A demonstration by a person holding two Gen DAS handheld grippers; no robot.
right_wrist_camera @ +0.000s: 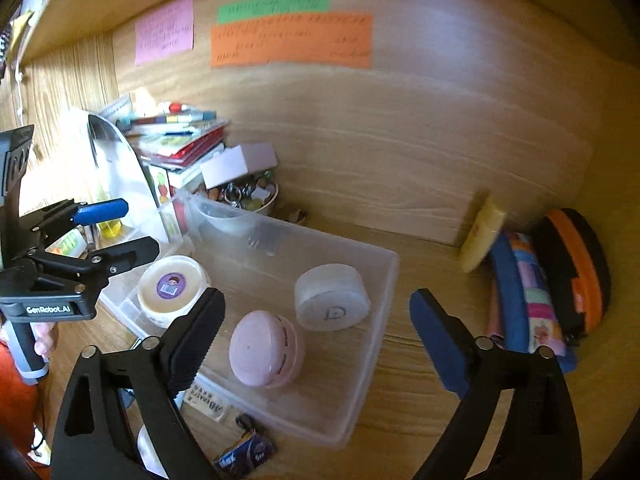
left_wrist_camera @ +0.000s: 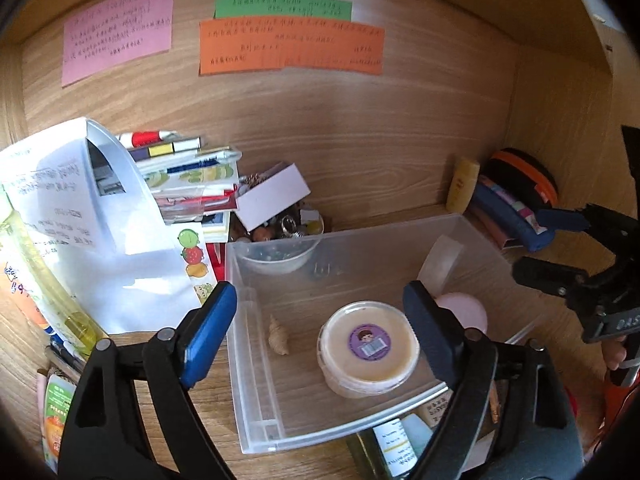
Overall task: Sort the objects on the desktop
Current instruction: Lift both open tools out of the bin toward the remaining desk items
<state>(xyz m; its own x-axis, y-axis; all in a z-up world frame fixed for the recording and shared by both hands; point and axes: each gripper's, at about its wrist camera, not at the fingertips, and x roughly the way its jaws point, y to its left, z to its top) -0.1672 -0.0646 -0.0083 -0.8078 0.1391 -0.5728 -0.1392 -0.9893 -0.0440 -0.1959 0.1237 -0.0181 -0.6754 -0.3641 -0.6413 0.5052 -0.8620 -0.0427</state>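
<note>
A clear plastic bin [left_wrist_camera: 256,360] [right_wrist_camera: 360,380] sits on the wooden desk. In it lie a round cream tub with a purple sticker [left_wrist_camera: 370,346] [right_wrist_camera: 173,286], a pink round case [right_wrist_camera: 264,348] [left_wrist_camera: 466,310], a white tape roll [right_wrist_camera: 332,296] [left_wrist_camera: 440,264] and a small shell [left_wrist_camera: 279,336]. My left gripper [left_wrist_camera: 320,328] is open and empty, just above the bin's near side, astride the tub. My right gripper [right_wrist_camera: 316,332] is open and empty above the bin's right part, over the pink case.
A stack of books and papers [left_wrist_camera: 184,184] and a white sheet [left_wrist_camera: 80,208] stand left of the bin. A bowl of trinkets [right_wrist_camera: 250,196] sits behind it. A yellow bottle [right_wrist_camera: 480,236], pencil cases [right_wrist_camera: 528,292] and an orange-black case [right_wrist_camera: 576,268] lie right. Bottles and packets [left_wrist_camera: 400,440] lie in front.
</note>
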